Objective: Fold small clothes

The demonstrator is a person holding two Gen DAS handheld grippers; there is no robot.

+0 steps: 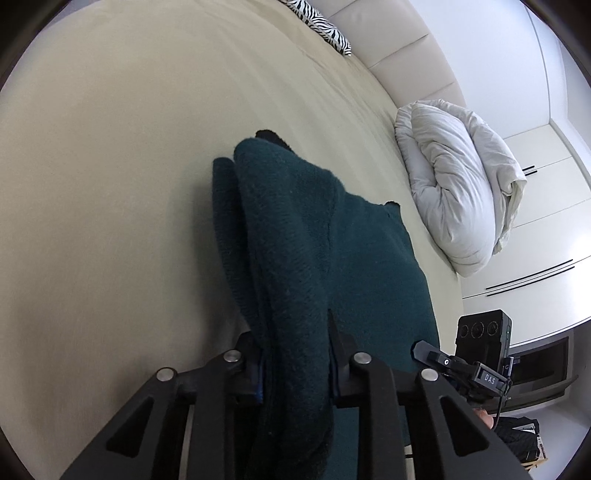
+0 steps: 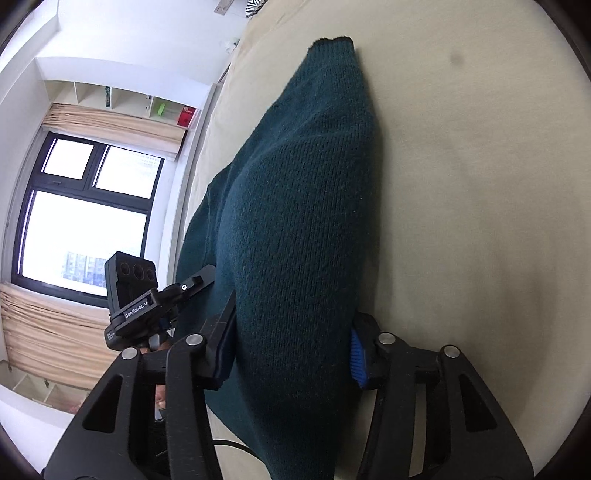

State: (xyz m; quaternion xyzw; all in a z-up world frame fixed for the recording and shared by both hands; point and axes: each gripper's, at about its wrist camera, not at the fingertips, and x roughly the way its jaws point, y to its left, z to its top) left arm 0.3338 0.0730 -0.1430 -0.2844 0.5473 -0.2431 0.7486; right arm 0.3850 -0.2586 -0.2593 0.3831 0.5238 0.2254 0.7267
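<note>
A dark teal knitted garment (image 1: 314, 240) hangs bunched over a cream bed sheet (image 1: 110, 184). My left gripper (image 1: 295, 354) is shut on one part of it; the cloth fills the gap between its fingers. The same garment (image 2: 303, 221) shows in the right wrist view, stretched away toward a dark cuff edge. My right gripper (image 2: 291, 350) is shut on it, with blue pads (image 2: 357, 363) pressed against the knit. Each view shows the other gripper beside it: the right gripper (image 1: 480, 365) and the left gripper (image 2: 147, 306).
A rumpled white duvet (image 1: 458, 192) lies at the bed's right side by a padded headboard (image 1: 399, 40). A zebra-print pillow (image 1: 321, 26) sits at the far end. White wardrobes (image 1: 546, 206) stand beyond. A window (image 2: 81, 214) with beige curtains is left of the bed.
</note>
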